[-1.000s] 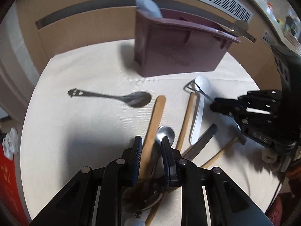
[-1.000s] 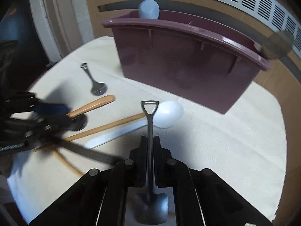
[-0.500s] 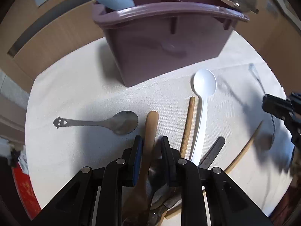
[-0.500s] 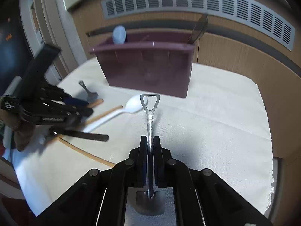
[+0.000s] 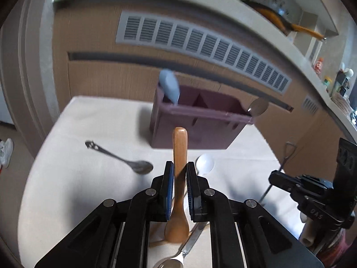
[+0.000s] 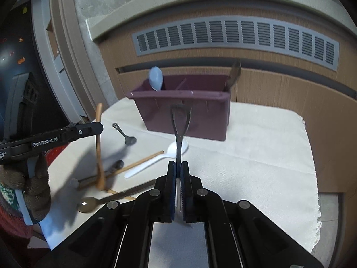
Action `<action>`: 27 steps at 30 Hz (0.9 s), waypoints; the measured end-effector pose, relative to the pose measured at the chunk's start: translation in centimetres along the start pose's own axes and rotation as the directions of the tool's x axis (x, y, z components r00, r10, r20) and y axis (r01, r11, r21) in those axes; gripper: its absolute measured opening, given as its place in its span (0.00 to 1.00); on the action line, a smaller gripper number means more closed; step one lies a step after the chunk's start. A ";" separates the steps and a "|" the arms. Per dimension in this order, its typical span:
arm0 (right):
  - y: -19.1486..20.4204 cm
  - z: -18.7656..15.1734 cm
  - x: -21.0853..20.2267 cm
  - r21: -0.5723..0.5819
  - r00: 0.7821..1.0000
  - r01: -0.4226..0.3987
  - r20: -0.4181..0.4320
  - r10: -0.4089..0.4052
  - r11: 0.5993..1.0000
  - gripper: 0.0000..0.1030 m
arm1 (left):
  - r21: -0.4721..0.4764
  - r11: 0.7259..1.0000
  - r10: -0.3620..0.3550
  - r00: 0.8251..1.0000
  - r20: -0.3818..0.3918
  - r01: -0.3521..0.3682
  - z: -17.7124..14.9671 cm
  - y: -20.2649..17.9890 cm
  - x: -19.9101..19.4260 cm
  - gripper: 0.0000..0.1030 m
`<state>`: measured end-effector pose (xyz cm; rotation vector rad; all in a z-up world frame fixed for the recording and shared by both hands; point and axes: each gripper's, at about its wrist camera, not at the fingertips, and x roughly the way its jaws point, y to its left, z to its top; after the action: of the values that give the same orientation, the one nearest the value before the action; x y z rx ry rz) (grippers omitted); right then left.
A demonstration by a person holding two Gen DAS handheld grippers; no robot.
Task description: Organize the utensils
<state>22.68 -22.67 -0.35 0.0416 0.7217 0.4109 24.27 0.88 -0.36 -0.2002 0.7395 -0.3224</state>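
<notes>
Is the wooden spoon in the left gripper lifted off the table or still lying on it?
Lifted. The wooden spoon hangs clamped in the left gripper, its bowl clear of the utensils on the table.

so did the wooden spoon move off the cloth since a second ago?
Yes. The wooden spoon is lifted clear of the tablecloth, held in the left tool.

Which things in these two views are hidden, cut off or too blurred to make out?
- Left wrist view: bowl of the metal spoon, cut by the bottom edge.
- Right wrist view: shovel-handled spoon, its lower end hidden behind the right gripper.
- Both views: the purple organizer, its compartment floors hidden by its front wall.
</notes>
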 end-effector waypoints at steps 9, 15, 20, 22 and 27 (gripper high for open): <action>0.7 0.5 -1.0 -0.023 1.000 0.005 0.030 -0.004 1.000 0.03 | 0.043 0.999 -0.026 0.998 0.053 0.023 1.1 -1.7 -2.9 0.11; 0.2 0.2 -2.1 -0.013 0.999 -0.010 0.045 0.011 1.000 0.03 | 0.030 0.999 -0.041 0.998 0.049 0.040 0.9 -1.6 -3.6 0.11; -0.6 0.9 -2.6 -0.003 0.999 0.026 0.031 -0.025 1.000 0.03 | 0.018 0.998 -0.056 0.997 0.045 0.055 0.7 -1.6 -3.5 0.11; -1.6 0.7 -1.6 0.023 0.997 0.076 -0.026 -0.075 0.997 0.03 | 0.014 0.998 -0.056 0.997 0.044 0.055 0.6 -1.4 -3.5 0.11; -4.6 -1.8 1.1 0.105 0.982 0.120 -0.162 -0.102 0.987 0.15 | -0.018 0.998 -0.059 0.998 0.034 0.060 0.2 -0.7 -3.3 0.11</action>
<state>23.83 -26.70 -3.20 0.0769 0.8976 0.2676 21.97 1.46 2.05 -0.2458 0.7044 -0.3676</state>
